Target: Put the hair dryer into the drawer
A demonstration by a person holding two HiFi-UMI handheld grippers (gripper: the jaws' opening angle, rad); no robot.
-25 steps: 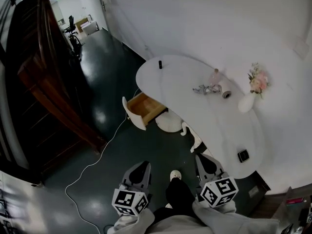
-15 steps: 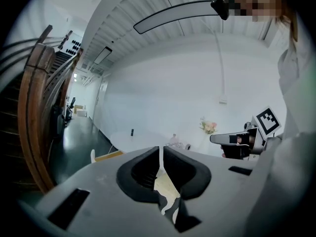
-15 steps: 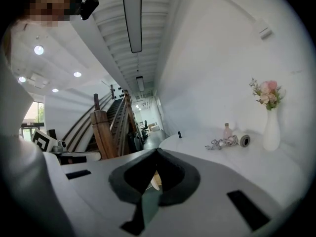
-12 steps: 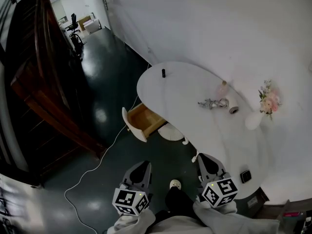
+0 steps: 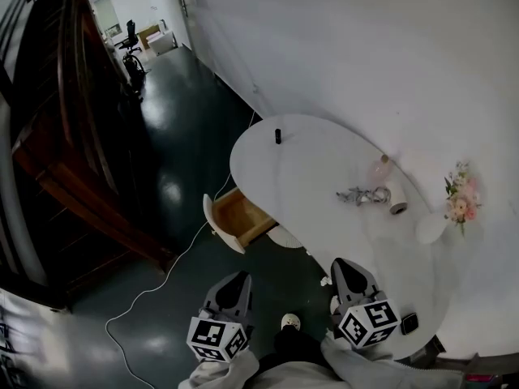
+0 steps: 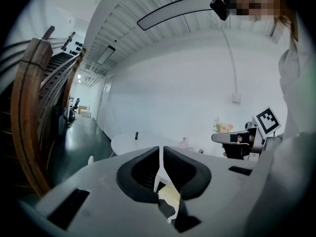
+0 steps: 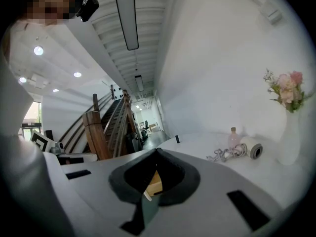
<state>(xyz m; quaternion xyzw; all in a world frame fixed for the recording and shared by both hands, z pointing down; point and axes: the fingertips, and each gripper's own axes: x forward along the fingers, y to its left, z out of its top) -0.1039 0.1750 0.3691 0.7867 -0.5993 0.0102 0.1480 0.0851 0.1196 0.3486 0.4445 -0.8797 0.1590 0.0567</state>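
Note:
The white hair dryer (image 5: 397,203) lies on the white oval table (image 5: 308,164), with its grey cord (image 5: 362,194) bunched beside it. It also shows in the right gripper view, hair dryer (image 7: 252,150). A wooden drawer (image 5: 236,218) stands pulled open under the table's near-left edge. My left gripper (image 5: 237,277) hangs over the dark floor, short of the drawer, jaws shut and empty, as also shows on the left gripper (image 6: 160,150). Next to the table's near edge, my right gripper (image 5: 343,264) is shut on nothing, far from the dryer, the right gripper (image 7: 157,150).
A pink bottle (image 5: 381,168) stands by the dryer, and a white vase of flowers (image 5: 454,211) at the table's right end. A small black object (image 5: 277,135) sits at the far edge, a black device (image 5: 408,323) near me. A wooden staircase (image 5: 57,136) rises left; a white cable (image 5: 162,274) crosses the floor.
Table, drawer and dryer have slid lower and rightward in the head view as the person walks closer. Both grippers travel along, still shut and empty.

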